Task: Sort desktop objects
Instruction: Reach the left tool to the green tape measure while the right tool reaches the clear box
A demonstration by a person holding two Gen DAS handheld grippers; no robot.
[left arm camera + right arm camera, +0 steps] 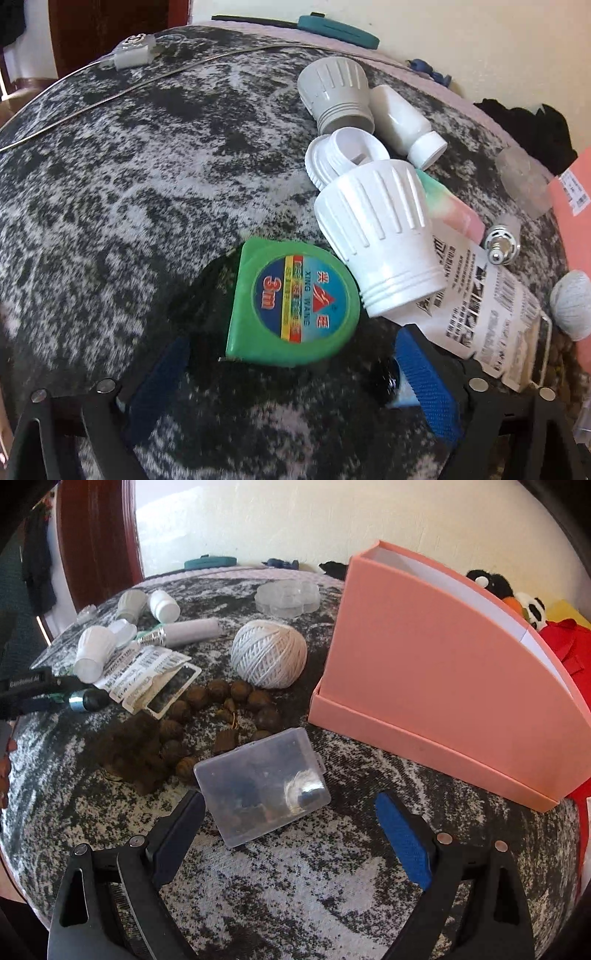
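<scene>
- Left gripper [291, 373]: jaws spread wide, low over the mottled black-and-white tabletop [147, 184]. Green tape measure [293, 304] lies flat between the blue-padded fingers [424, 384] — untouched as far as the left wrist view shows.
- A small black-and-blue item [388, 380] sits right by the right-hand pad; can't tell if touching.
- Just past the tape: white ribbed cap [380, 240] on its side, leaning on a barcode-label pack [491, 321]. Behind it a gray ribbed cap [336, 96] and a white pill bottle [406, 125], both tipped over.
- White charger plug [133, 53] w/ cable sits near the far-left edge.
- Right gripper [290, 823]: also wide open, holding nothing. Clear plastic case [262, 786] lies flat between the fingers, closer to the left one.
- Beyond the case: brown wooden beads [221, 705] scattered mid-table, then a ball of white twine [269, 653].
- Pink box [443, 675] stands upright along the right edge — clear flower-shaped container [288, 598] toward the far edge.
</scene>
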